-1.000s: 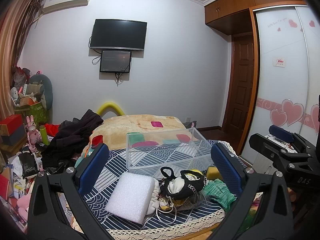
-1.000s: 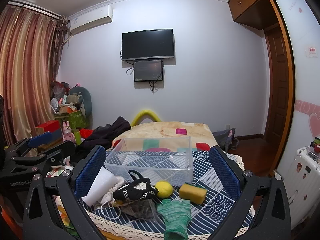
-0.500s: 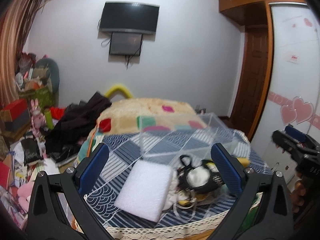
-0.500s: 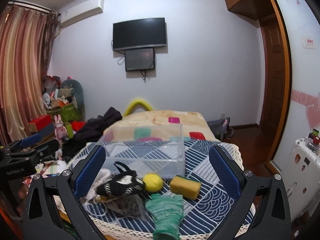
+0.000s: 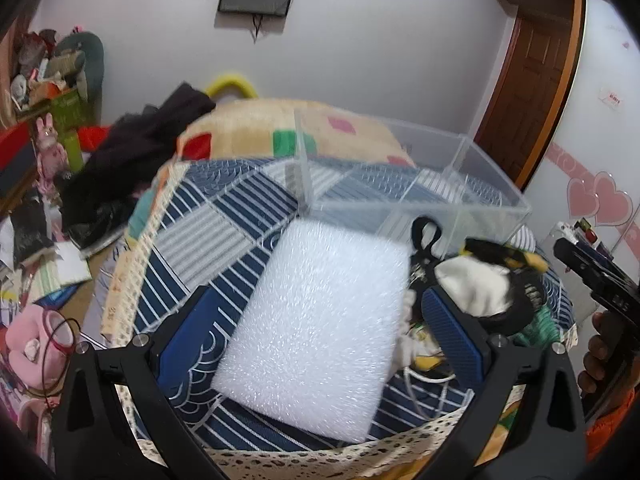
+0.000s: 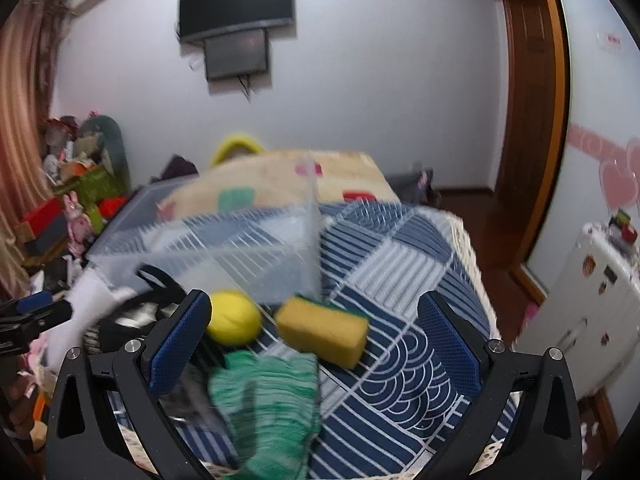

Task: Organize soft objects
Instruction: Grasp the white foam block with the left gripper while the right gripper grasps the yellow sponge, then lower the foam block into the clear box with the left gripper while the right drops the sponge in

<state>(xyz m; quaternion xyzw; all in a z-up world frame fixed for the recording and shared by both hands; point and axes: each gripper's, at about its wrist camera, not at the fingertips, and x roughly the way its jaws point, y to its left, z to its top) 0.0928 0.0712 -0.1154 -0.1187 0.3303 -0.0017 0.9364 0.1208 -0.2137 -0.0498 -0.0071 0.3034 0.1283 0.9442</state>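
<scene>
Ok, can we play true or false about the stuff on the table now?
1. The clear box has toys inside. False: it looks empty, the cloth shows through it.
2. The white foam block lies between the left gripper's open fingers. True.
3. The right gripper squeezes the yellow sponge. False: it is open, and the sponge lies loose on the cloth.
4. A yellow ball sits beside the sponge. True.
5. The green glove is in the box. False: it lies at the table's near edge.
</scene>
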